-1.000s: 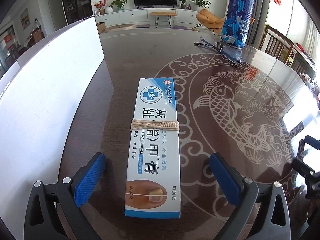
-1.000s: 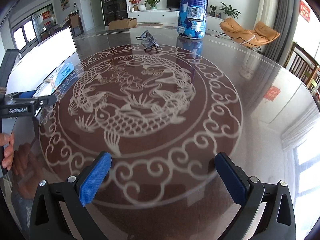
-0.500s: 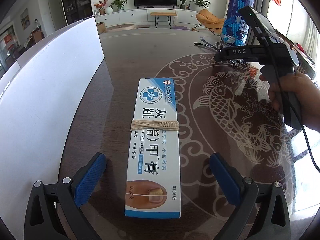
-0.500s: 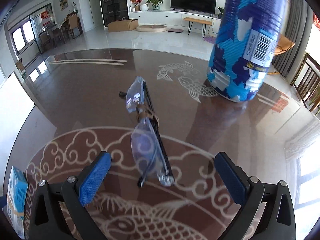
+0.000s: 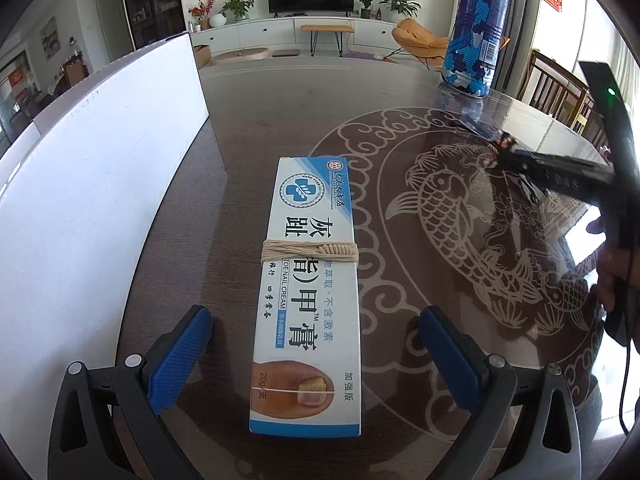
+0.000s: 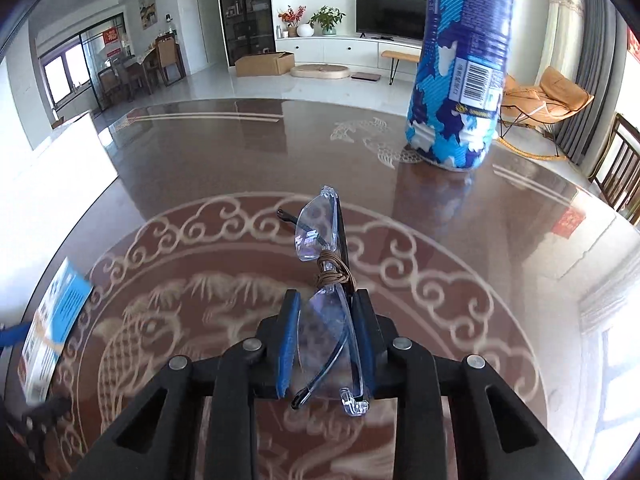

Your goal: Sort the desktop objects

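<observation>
A white and blue nail cream box (image 5: pixel 308 292) tied with twine lies on the dark table between the open fingers of my left gripper (image 5: pixel 316 344), which does not touch it. My right gripper (image 6: pixel 326 312) is shut on folded clear glasses (image 6: pixel 320 276) with a brown cord at the bridge; one lens sticks out ahead of the pads. In the left wrist view the right gripper (image 5: pixel 520 160) shows at the right, held in a hand. The box also shows at the left edge of the right wrist view (image 6: pixel 52 320).
A tall blue and white patterned bottle (image 5: pixel 476 28) stands at the far side of the table, also in the right wrist view (image 6: pixel 460 68). A white board (image 5: pixel 88 184) stands along the left. The table (image 5: pixel 400 128) has a carp pattern.
My right gripper moved in on the glasses and closed on them; half a second ago its fingers were open around them. The left gripper and the box have not moved.
</observation>
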A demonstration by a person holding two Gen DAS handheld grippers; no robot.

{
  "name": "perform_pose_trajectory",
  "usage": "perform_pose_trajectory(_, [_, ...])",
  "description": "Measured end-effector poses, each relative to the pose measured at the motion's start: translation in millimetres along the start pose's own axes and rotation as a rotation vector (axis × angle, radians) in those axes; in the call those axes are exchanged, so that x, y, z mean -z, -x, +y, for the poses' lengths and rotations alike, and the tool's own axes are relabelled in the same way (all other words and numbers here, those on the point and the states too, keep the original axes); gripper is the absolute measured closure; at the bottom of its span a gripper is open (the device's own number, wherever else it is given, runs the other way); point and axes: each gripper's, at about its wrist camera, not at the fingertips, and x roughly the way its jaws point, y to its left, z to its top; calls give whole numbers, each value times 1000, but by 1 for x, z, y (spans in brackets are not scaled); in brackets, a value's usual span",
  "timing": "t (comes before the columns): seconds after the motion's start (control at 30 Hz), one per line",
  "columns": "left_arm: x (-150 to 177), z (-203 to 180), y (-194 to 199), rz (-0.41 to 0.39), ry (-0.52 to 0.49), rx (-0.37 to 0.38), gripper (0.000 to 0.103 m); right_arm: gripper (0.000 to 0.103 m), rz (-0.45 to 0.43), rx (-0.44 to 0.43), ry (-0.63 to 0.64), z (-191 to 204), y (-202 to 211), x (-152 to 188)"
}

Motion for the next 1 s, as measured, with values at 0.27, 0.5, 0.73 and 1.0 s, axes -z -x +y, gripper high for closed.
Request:
perform_pose_trajectory(0.27, [0, 0, 0, 0, 0, 0, 0, 75, 1, 29, -1, 20, 95, 114])
perform_pose_trajectory(0.5, [0, 0, 0, 0, 0, 0, 0, 62, 0, 110, -2, 37, 117, 140])
perform_pose_trajectory(0.73, [0, 1, -1, -1, -1, 2, 0, 33, 16, 107, -44, 22, 113, 138])
perform_pose_trajectory(1.0, [0, 1, -1, -1, 0, 2, 0, 25, 30, 86, -77, 17, 111, 135])
